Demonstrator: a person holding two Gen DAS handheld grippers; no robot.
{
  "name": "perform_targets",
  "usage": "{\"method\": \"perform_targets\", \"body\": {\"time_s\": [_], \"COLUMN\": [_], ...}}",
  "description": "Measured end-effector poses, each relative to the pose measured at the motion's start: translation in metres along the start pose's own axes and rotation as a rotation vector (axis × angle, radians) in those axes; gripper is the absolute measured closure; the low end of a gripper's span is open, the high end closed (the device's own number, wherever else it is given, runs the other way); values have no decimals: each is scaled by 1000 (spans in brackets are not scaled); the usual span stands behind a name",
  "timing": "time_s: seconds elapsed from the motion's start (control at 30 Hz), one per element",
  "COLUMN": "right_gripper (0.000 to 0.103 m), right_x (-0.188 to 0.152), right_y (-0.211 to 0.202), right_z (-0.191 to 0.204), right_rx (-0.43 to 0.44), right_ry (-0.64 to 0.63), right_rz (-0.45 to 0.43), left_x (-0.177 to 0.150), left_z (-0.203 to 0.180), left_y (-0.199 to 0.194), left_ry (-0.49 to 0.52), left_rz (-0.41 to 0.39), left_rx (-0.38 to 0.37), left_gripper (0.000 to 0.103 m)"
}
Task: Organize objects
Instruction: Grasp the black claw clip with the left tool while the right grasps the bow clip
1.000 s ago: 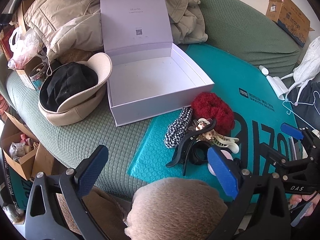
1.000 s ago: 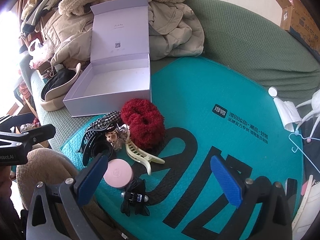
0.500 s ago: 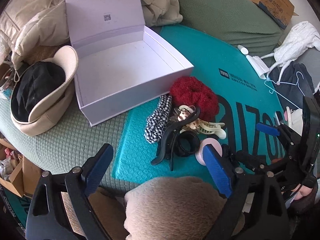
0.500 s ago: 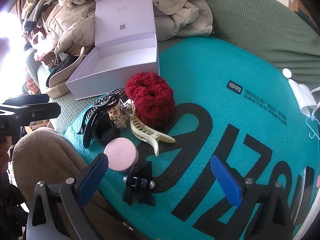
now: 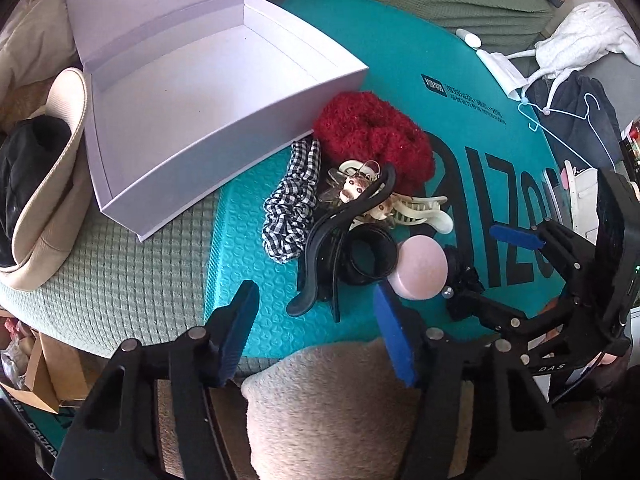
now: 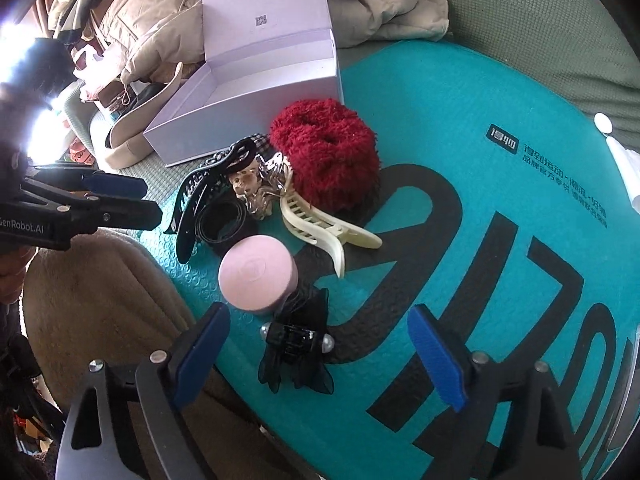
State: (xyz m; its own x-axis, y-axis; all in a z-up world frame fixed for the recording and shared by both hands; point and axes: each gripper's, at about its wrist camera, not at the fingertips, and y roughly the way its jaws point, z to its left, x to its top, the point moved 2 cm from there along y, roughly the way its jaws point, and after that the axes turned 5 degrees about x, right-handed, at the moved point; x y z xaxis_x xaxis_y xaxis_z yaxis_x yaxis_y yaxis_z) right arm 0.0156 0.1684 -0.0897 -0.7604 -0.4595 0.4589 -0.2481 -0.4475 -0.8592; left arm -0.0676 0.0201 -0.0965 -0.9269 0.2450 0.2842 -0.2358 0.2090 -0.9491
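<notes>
Right now I have my left hand-held gripper (image 5: 316, 324) wide open and holding nothing, low over the near edge of the teal mat (image 5: 400, 52), with the black claw clip (image 5: 340, 236) just ahead between its fingers. My right hand-held gripper (image 6: 320, 354) is equally spread and unloaded, the black bow clip (image 6: 294, 346) lying between its blue pads and the pink round case (image 6: 258, 274) just beyond. Further ahead sit the cream claw clip (image 6: 324, 224), red scrunchie (image 6: 324, 158) and open white box (image 5: 208, 92).
</notes>
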Motion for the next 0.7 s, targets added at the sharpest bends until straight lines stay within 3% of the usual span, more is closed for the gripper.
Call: {"method": "perform_targets", "body": {"time_s": [0.27, 0.53, 0.7], "right_gripper": [28, 51, 59], "right_x": [-2, -5, -6], "right_y": [11, 18, 18], "right_z": [-1, -1, -3], "right_rx": [37, 65, 101], "right_ry": [-7, -15, -8], "right_rz": [39, 46, 36], "left_x": [10, 15, 16], "left_z": [-14, -19, -23], "left_y": [24, 48, 60], "left_ry": [58, 68, 74], "left_rz": [81, 183, 199], "left_rx": [-8, -36, -28], "left_gripper": [48, 65, 80]}}
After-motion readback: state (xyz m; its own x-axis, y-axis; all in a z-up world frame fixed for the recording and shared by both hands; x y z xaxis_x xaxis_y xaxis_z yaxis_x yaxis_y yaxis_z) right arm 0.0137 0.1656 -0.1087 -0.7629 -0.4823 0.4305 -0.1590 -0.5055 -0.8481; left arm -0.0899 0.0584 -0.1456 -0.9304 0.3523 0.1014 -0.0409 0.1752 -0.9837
